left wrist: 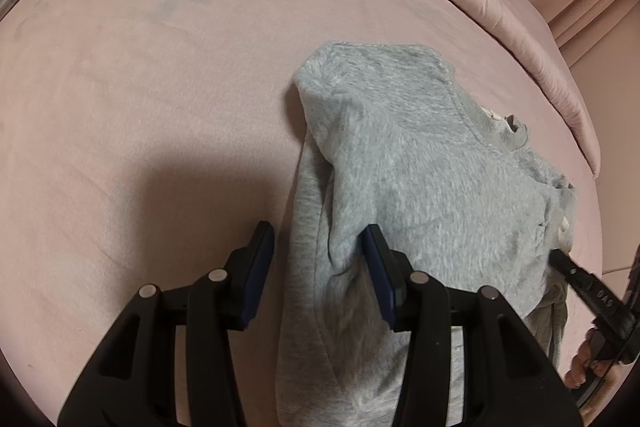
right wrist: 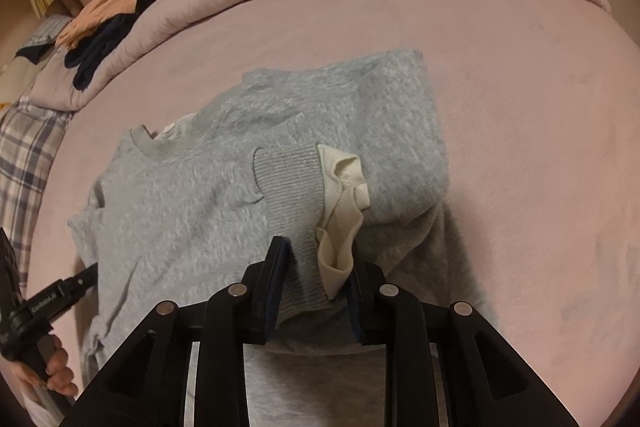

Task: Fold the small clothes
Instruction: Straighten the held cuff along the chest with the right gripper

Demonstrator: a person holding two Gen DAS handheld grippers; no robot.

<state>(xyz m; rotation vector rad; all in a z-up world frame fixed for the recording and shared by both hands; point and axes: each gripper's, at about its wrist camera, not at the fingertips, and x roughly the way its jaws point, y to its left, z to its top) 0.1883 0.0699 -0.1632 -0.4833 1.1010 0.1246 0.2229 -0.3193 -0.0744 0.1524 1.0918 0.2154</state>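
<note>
Fuzzy grey sweater (right wrist: 224, 187), ribbed cuff (right wrist: 294, 187) between your right gripper's (right wrist: 316, 263) loosened jaws; left gripper (left wrist: 320, 243) apart astride fold. Pink bedsheet (left wrist: 140, 107) beneath.

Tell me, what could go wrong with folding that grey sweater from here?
1. The right gripper has the ribbed cuff and a cream lining between its jaws, which stand slightly apart; the sleeve may slip or unfold.
2. The left gripper is open astride a fold of the sweater, one finger pressing into it; pulling away could drag the fabric and spoil the fold.
3. The sweater lies bunched and uneven on the bed, so the result may be lumpy.
</note>
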